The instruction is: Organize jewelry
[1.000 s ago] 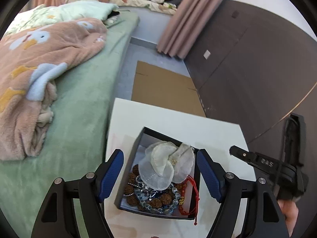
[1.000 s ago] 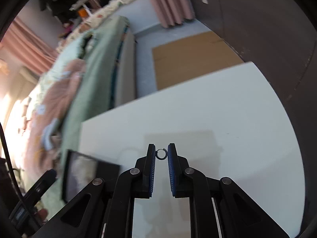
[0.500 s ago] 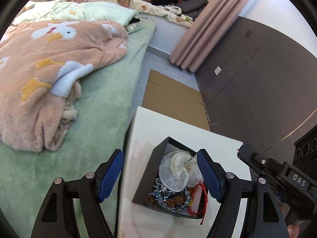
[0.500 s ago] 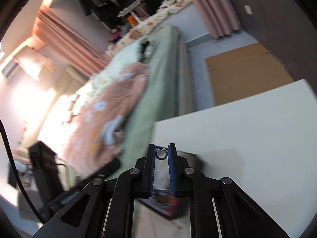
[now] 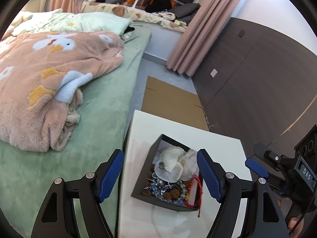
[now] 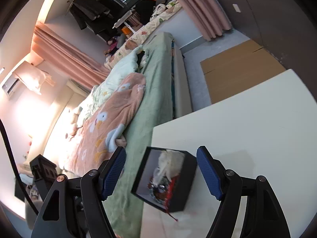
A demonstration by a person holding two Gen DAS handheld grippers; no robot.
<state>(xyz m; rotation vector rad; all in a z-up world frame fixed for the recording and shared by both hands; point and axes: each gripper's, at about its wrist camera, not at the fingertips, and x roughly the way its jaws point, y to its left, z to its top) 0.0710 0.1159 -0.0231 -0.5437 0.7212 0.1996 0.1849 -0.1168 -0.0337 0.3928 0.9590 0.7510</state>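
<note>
Hands tilt both grippers downward: right gripper (image 6: 160, 175) jaws opening, empty, over jewelry box (image 6: 186, 180); left gripper (image 5: 160, 175) wide apart, empty.

A lived-in home bedroom. A bed (image 5: 103, 107) with a green sheet carries a rumpled peach duck-print blanket (image 5: 49, 75) and a pale pillow (image 5: 95, 22). Pink curtains (image 5: 198, 29) hang beyond the bed's far end, flattened cardboard (image 5: 170, 101) lies on the floor beside it, and clothes (image 6: 89, 11) hang behind it.

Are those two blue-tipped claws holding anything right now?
No. The left gripper is open and empty, and the right gripper's jaws are opening with nothing between them, above the black jewelry box.
</note>
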